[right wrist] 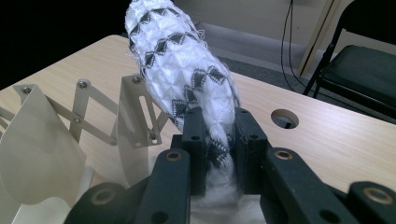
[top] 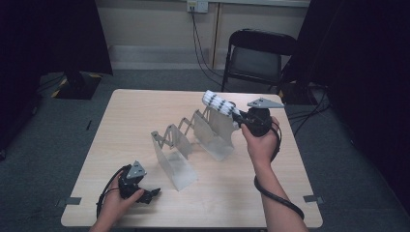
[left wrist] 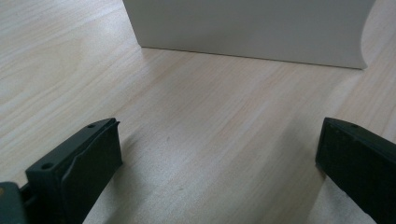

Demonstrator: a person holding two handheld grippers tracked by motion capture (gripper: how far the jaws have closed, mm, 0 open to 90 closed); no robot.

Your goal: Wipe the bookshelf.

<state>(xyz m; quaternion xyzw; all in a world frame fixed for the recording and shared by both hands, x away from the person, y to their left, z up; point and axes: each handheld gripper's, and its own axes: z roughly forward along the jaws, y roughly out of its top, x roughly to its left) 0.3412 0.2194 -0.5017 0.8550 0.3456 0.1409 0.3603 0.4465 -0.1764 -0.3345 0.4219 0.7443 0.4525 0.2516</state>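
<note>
A rolled white cloth (right wrist: 180, 70) with black diamond marks sticks out of my right gripper (right wrist: 219, 144), whose jaws are shut on its lower end. In the high view the right gripper (top: 240, 117) holds the cloth roll (top: 218, 103) in the air above the far end of an expanding metal rack (top: 193, 140) with several upright plates. My left gripper (top: 155, 194) lies low near the table's front left, open, jaws wide apart with only bare tabletop between them. The rack's nearest plate (left wrist: 252, 30) stands just ahead of my left gripper (left wrist: 219, 154).
The wooden table (top: 145, 111) has a round cable hole (right wrist: 285, 117) near its far right corner. A black folding chair (top: 258, 53) stands behind the table. Cables hang from a wall socket (top: 197, 6). Dark curtains flank both sides.
</note>
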